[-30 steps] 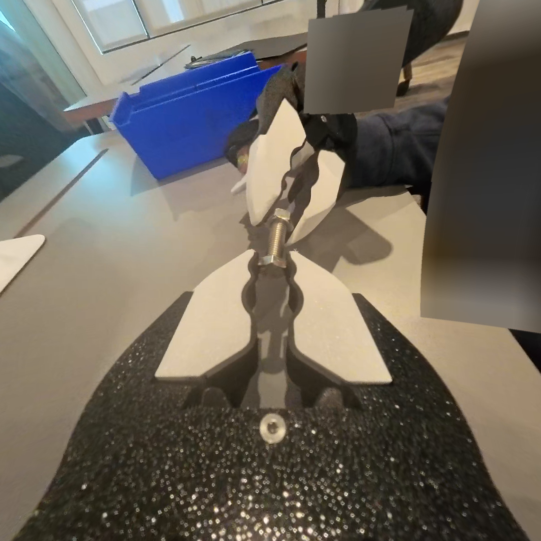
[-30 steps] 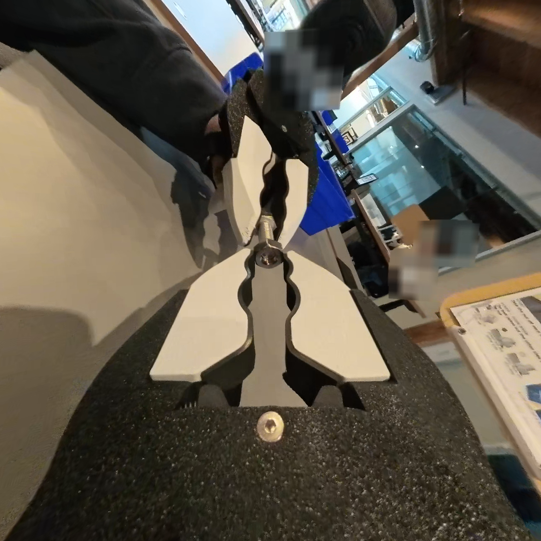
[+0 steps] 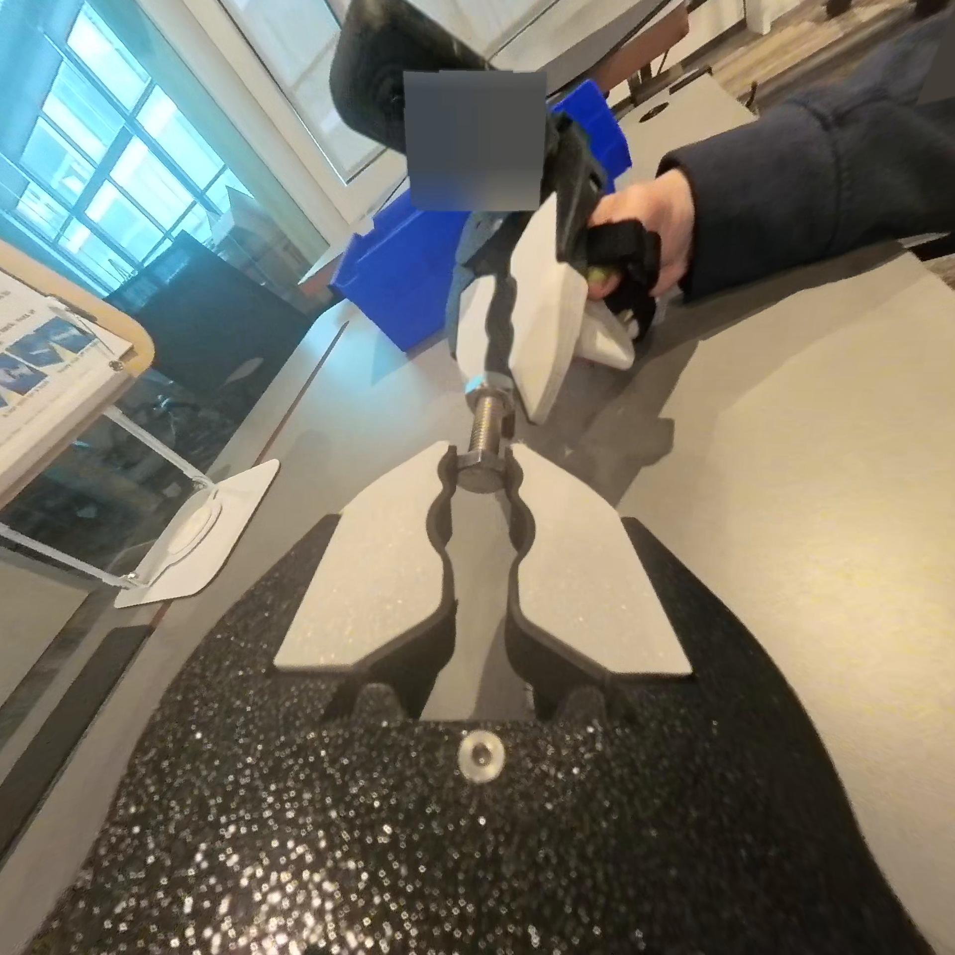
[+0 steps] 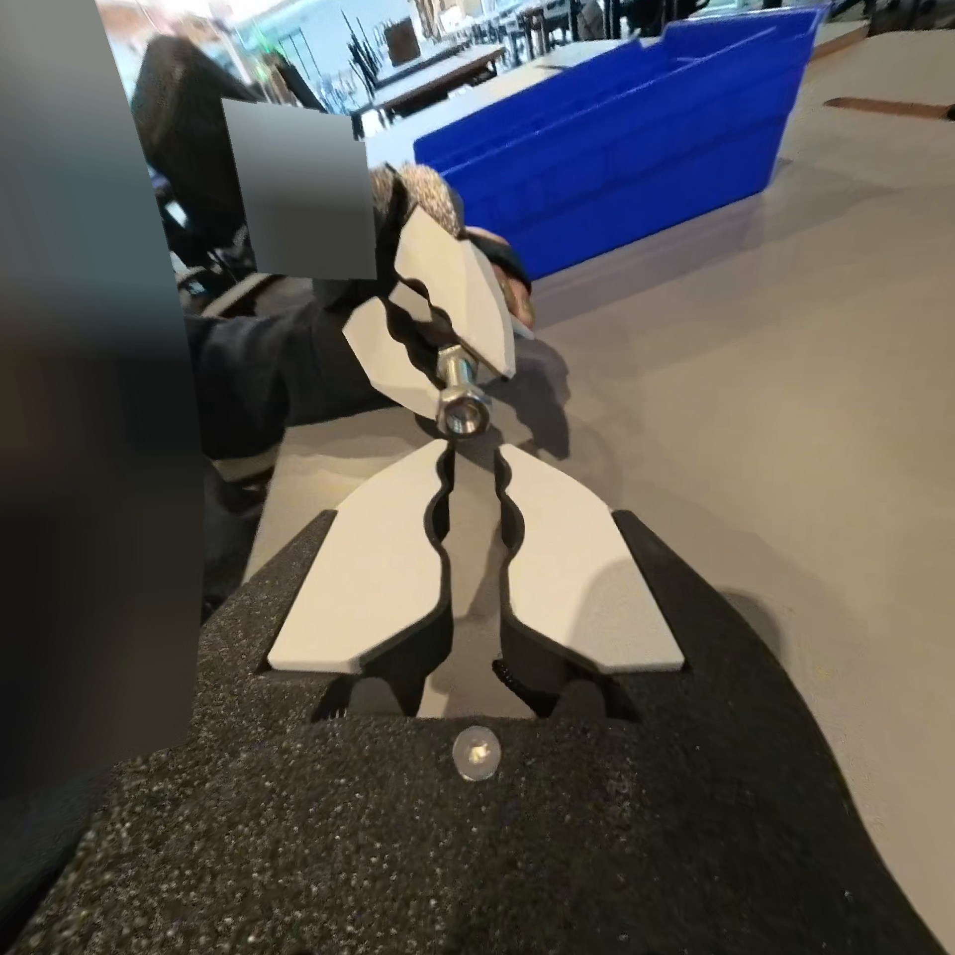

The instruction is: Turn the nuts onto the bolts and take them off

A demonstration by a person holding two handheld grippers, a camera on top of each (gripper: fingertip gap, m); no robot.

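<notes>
My left gripper is shut on the hex head of a silver bolt and holds it above the grey table. The threaded shaft points away from me. A silver nut sits near its far end. In the right wrist view the nut faces the camera, just beyond my right gripper. Its jaws stand a little apart with only table showing between them. The left gripper holds the bolt there. In the left wrist view the right gripper is right by the nut.
A blue plastic bin stands on the table behind the grippers and also shows in the left wrist view. A sign stand with a white base plate is at the left. A person's hand and dark sleeve hold the right gripper. A black chair stands behind. Only a small space, under 4 cm, lies between the two pairs of fingers.
The right gripper was shut on the nut; now its tips are off the nut and it has rolled to a new angle. The left gripper still holds the bolt head and has tilted.
</notes>
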